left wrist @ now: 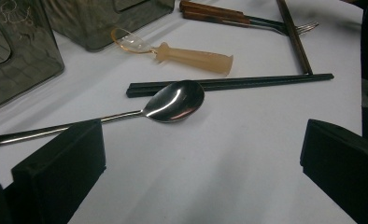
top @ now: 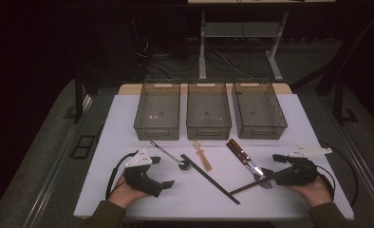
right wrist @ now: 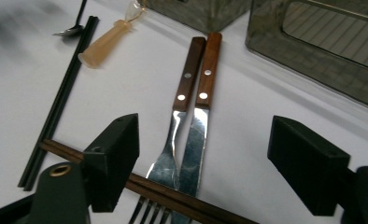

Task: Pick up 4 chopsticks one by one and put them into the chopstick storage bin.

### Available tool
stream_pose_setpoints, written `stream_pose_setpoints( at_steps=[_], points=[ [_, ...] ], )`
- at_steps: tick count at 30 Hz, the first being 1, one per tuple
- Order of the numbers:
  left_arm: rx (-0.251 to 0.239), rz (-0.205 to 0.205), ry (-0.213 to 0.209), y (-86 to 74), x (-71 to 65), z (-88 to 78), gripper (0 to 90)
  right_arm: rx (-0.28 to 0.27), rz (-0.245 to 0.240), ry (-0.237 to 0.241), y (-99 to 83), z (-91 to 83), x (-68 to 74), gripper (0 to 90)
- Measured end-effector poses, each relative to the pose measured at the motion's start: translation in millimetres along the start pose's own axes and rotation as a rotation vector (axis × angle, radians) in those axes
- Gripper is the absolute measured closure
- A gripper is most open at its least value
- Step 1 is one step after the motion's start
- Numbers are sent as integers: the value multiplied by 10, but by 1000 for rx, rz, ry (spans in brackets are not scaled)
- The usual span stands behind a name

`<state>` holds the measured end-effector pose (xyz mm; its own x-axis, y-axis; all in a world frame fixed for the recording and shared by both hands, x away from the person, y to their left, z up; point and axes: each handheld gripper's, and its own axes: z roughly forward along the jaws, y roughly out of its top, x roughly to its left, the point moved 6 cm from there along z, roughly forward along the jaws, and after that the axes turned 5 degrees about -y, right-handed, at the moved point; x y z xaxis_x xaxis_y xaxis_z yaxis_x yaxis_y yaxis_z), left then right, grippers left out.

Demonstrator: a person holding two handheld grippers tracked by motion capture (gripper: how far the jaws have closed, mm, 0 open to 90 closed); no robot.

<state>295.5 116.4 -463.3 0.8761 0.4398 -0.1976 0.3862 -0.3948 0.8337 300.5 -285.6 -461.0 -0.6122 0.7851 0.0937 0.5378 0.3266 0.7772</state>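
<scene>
Sorting not begun: right tool (right wrist: 203, 163), jaws spread, straddles the fork (right wrist: 173, 140) and knife (right wrist: 196, 135) on the bench (top: 128, 118); left tool (left wrist: 203, 168) spread by the spoon (left wrist: 173, 100); three bins (top: 209, 116) empty.

Left claw (left wrist: 205, 172) low over the white surface (left wrist: 229, 154), jaws wide apart with nothing between them.

Just beyond the claw lies a metal spoon (left wrist: 173, 101), its bowl resting against a pair of black chopsticks (left wrist: 233, 83). Past the spoon sits a translucent amber spoon (left wrist: 191, 57), and farther still, two wooden-handled utensils (left wrist: 215, 13) side by side, with fork tines showing. A brown stick (left wrist: 294, 35) runs from there to the black chopsticks. Smoky plastic bins (left wrist: 18, 60) stand beyond the spoon's handle.
</scene>
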Motion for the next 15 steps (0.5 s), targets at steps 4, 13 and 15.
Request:
stream_pose_setpoints(
  at_steps=[4, 13, 15],
  points=[
    [-5, -5, -3, -2, -2, 2, 0, 16, 9, -17, -24, 4, -52, 312],
    [-4, -5, -5, -4, -2, 1, 0, 65, 28, -65, -83, -25, -190, 478],
    [-5, -8, -6, -6, -1, 2, 0, 66, 25, -80, -87, -34, -228, 523]
  ],
)
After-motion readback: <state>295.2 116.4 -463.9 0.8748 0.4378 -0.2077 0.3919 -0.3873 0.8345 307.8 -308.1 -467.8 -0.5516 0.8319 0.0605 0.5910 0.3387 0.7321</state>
